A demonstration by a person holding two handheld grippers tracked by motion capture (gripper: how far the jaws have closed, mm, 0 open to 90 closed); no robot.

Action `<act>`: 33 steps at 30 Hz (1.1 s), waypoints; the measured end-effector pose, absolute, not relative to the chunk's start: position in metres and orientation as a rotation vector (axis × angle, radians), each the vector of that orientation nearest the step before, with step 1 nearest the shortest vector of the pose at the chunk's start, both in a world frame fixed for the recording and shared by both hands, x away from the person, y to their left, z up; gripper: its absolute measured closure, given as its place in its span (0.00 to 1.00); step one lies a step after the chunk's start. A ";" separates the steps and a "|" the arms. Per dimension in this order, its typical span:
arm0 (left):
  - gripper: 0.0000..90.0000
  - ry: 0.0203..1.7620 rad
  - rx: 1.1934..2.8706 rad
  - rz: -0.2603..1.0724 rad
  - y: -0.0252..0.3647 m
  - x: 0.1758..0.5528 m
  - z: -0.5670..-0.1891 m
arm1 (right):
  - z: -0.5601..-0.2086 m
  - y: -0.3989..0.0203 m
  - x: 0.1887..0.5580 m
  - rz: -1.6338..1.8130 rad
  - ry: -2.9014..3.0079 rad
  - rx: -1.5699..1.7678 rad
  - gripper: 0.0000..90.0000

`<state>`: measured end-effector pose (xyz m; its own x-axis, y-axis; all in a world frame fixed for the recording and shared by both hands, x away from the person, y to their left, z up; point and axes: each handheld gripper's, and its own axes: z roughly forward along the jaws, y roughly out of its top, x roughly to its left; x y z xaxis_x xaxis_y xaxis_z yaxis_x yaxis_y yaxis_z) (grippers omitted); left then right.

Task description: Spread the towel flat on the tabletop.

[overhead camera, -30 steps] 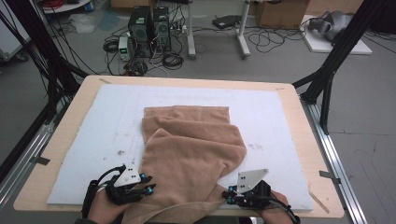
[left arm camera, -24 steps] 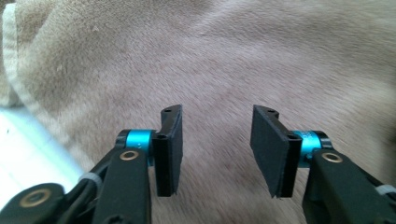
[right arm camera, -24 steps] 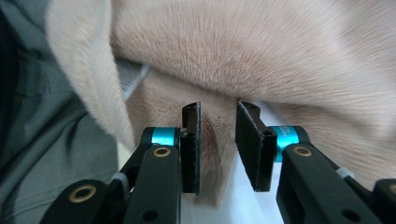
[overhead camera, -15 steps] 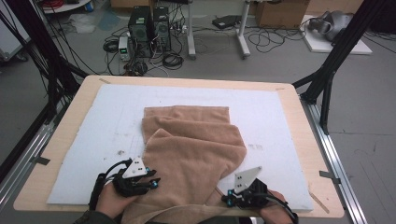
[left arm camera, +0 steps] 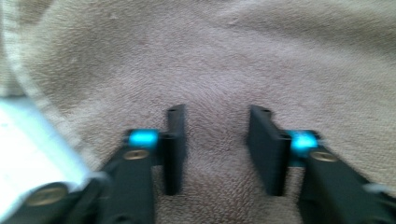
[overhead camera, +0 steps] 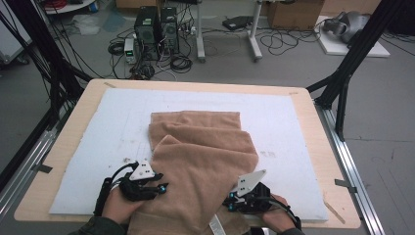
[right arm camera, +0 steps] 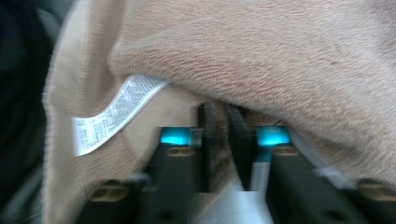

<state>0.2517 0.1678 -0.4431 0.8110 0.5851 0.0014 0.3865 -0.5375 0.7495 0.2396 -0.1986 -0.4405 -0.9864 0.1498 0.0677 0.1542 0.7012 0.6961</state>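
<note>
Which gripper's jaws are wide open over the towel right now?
The left gripper: jaws spread over the towel. The right gripper is nearly closed at the edge.

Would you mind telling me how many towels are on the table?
1: a tan towel lies folded over itself on the white mat, its near end hanging over the table's front edge. Another underneath would be hidden.

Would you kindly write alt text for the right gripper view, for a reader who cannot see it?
Close view along the right tool, its two black jaws nearly together with a fold of tan towel between them. A white care label hangs from the towel's edge at left, and two cyan lights glow beside the jaws.
</note>
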 end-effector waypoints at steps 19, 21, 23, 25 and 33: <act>0.95 0.696 2.187 0.329 0.184 0.243 -0.444 | -0.441 -0.217 0.235 -1.192 -2.903 -0.287 0.98; 0.96 0.694 2.186 0.333 0.187 0.235 -0.442 | -0.439 -0.221 0.228 -1.158 -2.880 -0.243 0.99; 0.96 0.680 2.170 0.318 0.192 0.219 -0.437 | -0.434 -0.227 0.218 -1.116 -2.866 -0.189 0.99; 0.96 0.653 2.173 0.307 0.197 0.201 -0.430 | -0.424 -0.235 0.205 -1.153 -2.853 -0.155 0.99; 0.64 0.650 2.171 0.345 0.186 0.220 -0.422 | -0.417 -0.237 0.237 -1.209 -2.961 -0.299 0.79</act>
<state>0.2199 0.1862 -0.4221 0.8289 0.5589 0.0235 0.3329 -0.5267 0.7822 0.2372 -0.2373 -0.4171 -0.9802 0.1979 0.0046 0.1445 0.6998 0.6996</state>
